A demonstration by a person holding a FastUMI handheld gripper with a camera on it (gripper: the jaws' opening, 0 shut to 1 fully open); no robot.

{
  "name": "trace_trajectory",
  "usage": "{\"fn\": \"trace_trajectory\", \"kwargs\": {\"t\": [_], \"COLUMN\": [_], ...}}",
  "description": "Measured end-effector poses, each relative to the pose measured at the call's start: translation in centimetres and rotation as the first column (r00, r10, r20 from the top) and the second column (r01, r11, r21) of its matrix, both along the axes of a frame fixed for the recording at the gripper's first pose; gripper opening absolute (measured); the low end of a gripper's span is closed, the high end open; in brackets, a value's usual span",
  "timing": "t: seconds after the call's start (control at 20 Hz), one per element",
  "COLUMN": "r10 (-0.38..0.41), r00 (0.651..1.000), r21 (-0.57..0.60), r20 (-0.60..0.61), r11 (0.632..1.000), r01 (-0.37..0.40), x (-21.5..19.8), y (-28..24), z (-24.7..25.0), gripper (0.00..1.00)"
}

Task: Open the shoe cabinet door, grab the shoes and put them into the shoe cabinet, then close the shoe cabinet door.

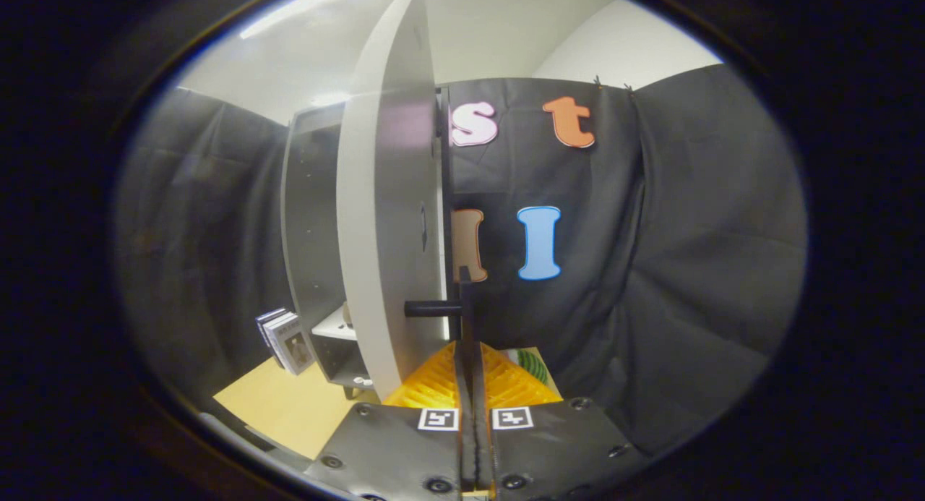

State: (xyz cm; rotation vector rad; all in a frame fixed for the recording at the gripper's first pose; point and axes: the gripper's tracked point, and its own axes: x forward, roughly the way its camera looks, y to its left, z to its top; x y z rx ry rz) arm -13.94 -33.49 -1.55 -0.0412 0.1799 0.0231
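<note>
Both fingers [471, 385] of my gripper [466, 298] are pressed together, no gap between the yellow ribbed pads [433, 385], nothing caught between them that I can see. Tips sit right at the black bar handle [432, 309] of the shoe cabinet door [386, 219], the handle poking out toward 9 o'clock from the tips; I can't tell if they touch it. Door is swung open, seen nearly edge-on, rising from the tips toward 12 o'clock. Dark cabinet body [311, 226] stands behind the door at 10 o'clock, with a white item [338, 326] on its lower shelf, too small to identify. Small boxes [287, 340] lean near the cabinet foot at 9 o'clock on the tan floor [289, 407]. Something green-striped [533, 364] lies just past the pads at 2 o'clock.
</note>
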Motion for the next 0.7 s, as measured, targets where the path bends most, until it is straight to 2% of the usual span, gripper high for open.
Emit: {"fn": "trace_trajectory", "kwargs": {"t": [0.25, 0.5, 0.7], "r10": [0.001, -0.051, -0.066], "r00": [1.000, 0.997, 0.991], "r21": [0.008, -0.009, -0.029], "r20": [0.021, 0.061, 0.117], "r11": [1.000, 0.999, 0.997], "r01": [-0.001, 0.051, 0.070], "x": [-0.7, -4.4, -7.6], "y": [-0.1, 0.2, 2.4], "z": [0.7, 2.1, 3.6], "gripper": [0.03, 0.03, 0.03]}}
